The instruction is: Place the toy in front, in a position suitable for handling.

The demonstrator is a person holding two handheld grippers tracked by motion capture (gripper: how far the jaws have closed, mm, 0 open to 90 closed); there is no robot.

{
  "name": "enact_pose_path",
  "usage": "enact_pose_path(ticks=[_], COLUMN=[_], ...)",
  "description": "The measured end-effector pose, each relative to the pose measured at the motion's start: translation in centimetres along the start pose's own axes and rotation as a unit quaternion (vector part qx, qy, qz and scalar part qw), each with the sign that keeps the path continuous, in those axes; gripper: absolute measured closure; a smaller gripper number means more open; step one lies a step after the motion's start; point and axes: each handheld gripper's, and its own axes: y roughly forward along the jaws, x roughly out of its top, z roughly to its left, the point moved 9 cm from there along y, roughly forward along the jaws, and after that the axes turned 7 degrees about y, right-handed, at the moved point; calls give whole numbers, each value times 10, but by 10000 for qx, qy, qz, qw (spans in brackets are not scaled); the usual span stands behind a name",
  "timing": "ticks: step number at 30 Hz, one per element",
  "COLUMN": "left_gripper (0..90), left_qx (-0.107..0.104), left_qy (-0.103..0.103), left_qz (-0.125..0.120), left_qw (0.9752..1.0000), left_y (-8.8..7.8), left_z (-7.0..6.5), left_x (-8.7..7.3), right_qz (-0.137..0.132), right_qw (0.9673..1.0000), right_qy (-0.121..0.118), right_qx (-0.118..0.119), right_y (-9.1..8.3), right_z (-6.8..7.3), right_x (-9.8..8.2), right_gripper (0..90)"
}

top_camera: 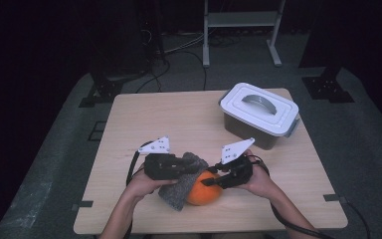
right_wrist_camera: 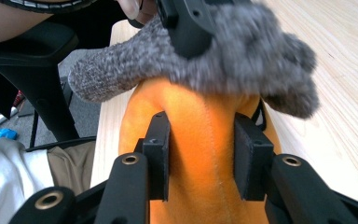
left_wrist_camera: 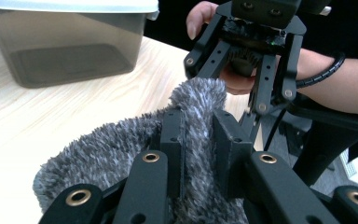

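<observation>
Presently, I record:
Left gripper (left_wrist_camera: 198, 140): jaws clamped on grey fuzzy cloth (left_wrist_camera: 121, 149).
Right gripper (right_wrist_camera: 203, 154): jaws pressed on orange plush (right_wrist_camera: 200, 135) — near table (top_camera: 179, 114) edge, cloth draped over it.
Lidded bin (top_camera: 260, 113): no legible writing.

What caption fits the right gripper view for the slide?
Right gripper clamps an orange plush ball at the table edge while the left gripper holds a grey fuzzy sock draped over it.

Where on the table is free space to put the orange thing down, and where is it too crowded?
The table is bare along its far left, beside the lidded bin, and in both near corners. The near middle is crowded: the left gripper pinches the grey sock, and the right gripper grips the orange plush.
</observation>
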Motion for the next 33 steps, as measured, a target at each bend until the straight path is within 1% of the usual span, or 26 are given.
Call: enact_pose_path(ticks=[5,9,11,12,16,20,23,24,26,27,29,31,32,33], left_gripper=[757,756,753,744,695,646,624,604,601,585,581,607,649,666], left_qx=[-6,-8,-38,-59,-12,41,66,53,51,72,102,120,148,160], left_qy=[-50,-101,-94,-70,32,52,53,-3,-94,-85,43,141,170,213], left_qz=[-7,-4,-15,33,221,295,292,320,377,392,401,390,391,417], left_qw=[10000,9999,9999,10000,9998,9995,9995,9995,9992,9992,9991,9991,9990,9988], left_y=[1,3,6,8,12,13,14,15,16,16,16,17,17,17], left_z=[2,3,2,1,0,2,2,2,2,2,1,0,0,0], left_x=[-4,-6,-7,-7,-6,-7,-7,-7,-7,-7,-5,-4,-3,-3], right_qz=[-85,-134,-135,-123,-18,-19,-17,-11,0,-3,-10,-20,-19,-28], right_qw=[9999,9998,9998,9998,9999,9999,9999,9999,9999,9999,9999,9999,9999,9999], right_qy=[104,119,152,153,82,120,104,104,108,117,109,93,100,112], right_qx=[8,2,-8,-11,-65,-74,-93,-102,-99,-102,-109,-114,-122,-120], right_y=[-13,-21,-24,-24,-23,-24,-24,-24,-25,-25,-26,-26,-27,-27], right_z=[-9,-15,-16,-16,-15,-15,-14,-14,-13,-12,-12,-12,-12,-13], right_x=[-11,-17,-20,-21,-21,-23,-23,-24,-25,-25,-26,-26,-26,-26], right_gripper=[590,567,562,561,556,554,551,550,547,546,544,540,540,539])
